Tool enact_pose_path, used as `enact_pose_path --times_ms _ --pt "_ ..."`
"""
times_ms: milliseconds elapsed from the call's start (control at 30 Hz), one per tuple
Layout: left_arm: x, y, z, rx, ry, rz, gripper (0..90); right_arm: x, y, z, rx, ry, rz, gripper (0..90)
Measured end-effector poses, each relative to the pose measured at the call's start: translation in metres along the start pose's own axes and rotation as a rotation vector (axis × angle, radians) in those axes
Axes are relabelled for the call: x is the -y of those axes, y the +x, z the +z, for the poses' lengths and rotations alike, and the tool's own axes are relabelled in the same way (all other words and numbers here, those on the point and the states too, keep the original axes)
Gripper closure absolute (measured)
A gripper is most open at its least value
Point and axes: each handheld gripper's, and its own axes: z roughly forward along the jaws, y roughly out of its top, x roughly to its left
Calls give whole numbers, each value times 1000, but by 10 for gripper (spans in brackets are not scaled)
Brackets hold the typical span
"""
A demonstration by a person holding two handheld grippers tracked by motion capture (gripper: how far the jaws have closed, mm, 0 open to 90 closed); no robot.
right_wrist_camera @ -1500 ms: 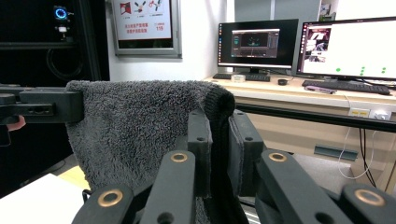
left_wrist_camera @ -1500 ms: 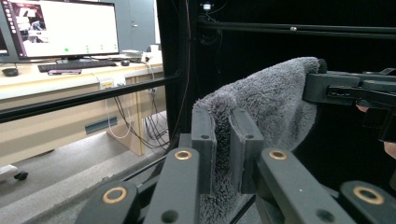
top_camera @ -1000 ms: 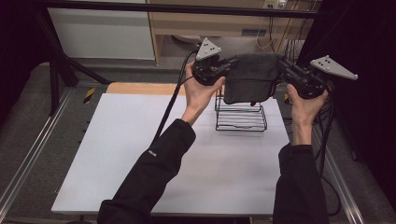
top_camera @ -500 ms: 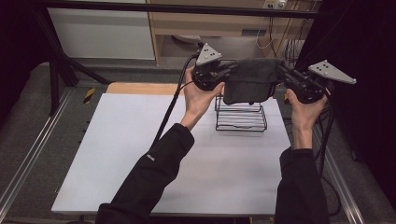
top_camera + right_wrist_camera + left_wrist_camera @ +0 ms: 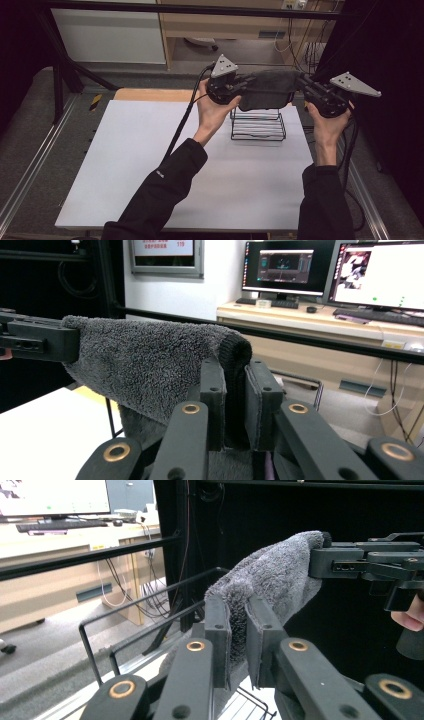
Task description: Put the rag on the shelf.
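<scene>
A dark grey towel [image 5: 267, 90] hangs stretched between both grippers, held in the air above a black wire rack [image 5: 258, 125] at the table's far right. My left gripper [image 5: 239, 87] is shut on the towel's left end; in the left gripper view the fluffy cloth [image 5: 270, 580] is pinched between its jaws [image 5: 238, 645]. My right gripper [image 5: 303, 86] is shut on the other end, and in the right gripper view the towel [image 5: 150, 365] folds into its jaws [image 5: 235, 405]. Each gripper view shows the other gripper clamped on the far corner.
The white table top [image 5: 150, 165] spreads to the left and front of the rack. Metal rails [image 5: 30, 165] run along both table sides. A wooden desk with monitors [image 5: 380, 275] stands beyond the table.
Both hands and the towel have stayed nearly in place above the rack; the towel sits a touch higher than a second ago.
</scene>
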Motion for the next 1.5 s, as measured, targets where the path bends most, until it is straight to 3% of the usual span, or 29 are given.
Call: enact_pose_path --times_ms 500,900,1367,1500 --pt "8 -9 -3 -1 93 23 785 2 3 -10 -55 95 -3 718" --pt "16 -14 -4 4 146 47 744 3 8 -20 -44 210 -33 651" --pt "22 -18 -7 23 235 59 641 10 10 -29 -58 278 -25 626" --pt "24 -17 -5 22 247 60 644 7 12 -33 -54 259 -21 548"
